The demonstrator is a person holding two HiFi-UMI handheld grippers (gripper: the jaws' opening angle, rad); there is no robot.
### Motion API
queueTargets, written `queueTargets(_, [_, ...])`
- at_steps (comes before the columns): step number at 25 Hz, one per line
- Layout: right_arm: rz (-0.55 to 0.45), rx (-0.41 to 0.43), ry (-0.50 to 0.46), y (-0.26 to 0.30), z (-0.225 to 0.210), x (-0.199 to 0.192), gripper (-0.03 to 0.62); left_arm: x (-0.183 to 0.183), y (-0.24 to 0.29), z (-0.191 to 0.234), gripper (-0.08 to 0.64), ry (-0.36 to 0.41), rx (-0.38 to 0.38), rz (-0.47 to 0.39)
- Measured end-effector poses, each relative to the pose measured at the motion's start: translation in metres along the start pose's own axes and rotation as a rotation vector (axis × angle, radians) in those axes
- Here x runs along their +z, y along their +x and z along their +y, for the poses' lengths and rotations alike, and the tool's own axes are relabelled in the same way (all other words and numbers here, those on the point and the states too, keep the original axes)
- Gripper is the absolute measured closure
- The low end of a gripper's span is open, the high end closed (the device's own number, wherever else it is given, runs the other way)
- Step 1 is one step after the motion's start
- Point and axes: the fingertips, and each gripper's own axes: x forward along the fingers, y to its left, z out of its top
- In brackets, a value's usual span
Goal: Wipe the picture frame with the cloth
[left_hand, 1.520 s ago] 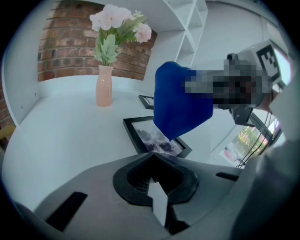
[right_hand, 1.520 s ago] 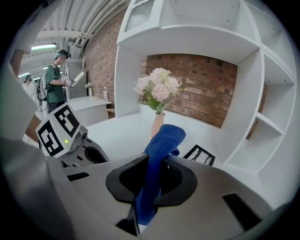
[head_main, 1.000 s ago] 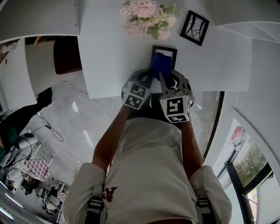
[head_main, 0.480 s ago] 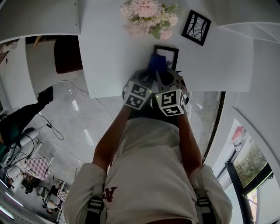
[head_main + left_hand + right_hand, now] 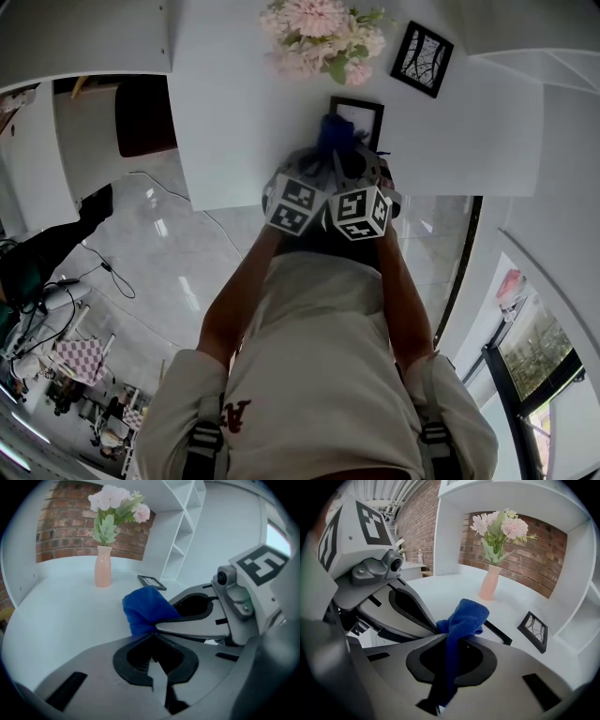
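White counter (image 5: 234,112) carries all items. Pink vase with flowers (image 5: 103,571) at back. Right gripper (image 5: 452,637): fingers closed on blue cloth (image 5: 461,616), cloth runs through them and hangs down. Left gripper (image 5: 149,633): fingers closed, tips pinch cloth edge. Black picture frame (image 5: 361,111) flat on counter, just behind cloth; contact unclear. Second frame (image 5: 421,58) further back right.

Even daylight is filling all three views, with a window (image 5: 539,352) glowing at the head view's lower right. The white table (image 5: 234,122) is glaring almost to washout at the top. Fisheye bending is curving every edge, and dark corners are ringing both gripper views. The right gripper (image 5: 442,629) is blurring near the lens, the cloth (image 5: 464,613) showing sharp.
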Motion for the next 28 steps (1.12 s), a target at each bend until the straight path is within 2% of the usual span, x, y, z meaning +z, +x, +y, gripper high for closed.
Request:
queueTargets(14, [0.013,-0.003,-0.075,-0.001,-0.001,-0.002,0.56,0.001,-0.001,0.0,0.56,-0.01,0.0,0.003])
queueTargets(28, [0.03,-0.022,-0.083,-0.004,-0.01,-0.009,0.56,0.0,0.0,0.0,0.558,-0.017,0.003,0.001])
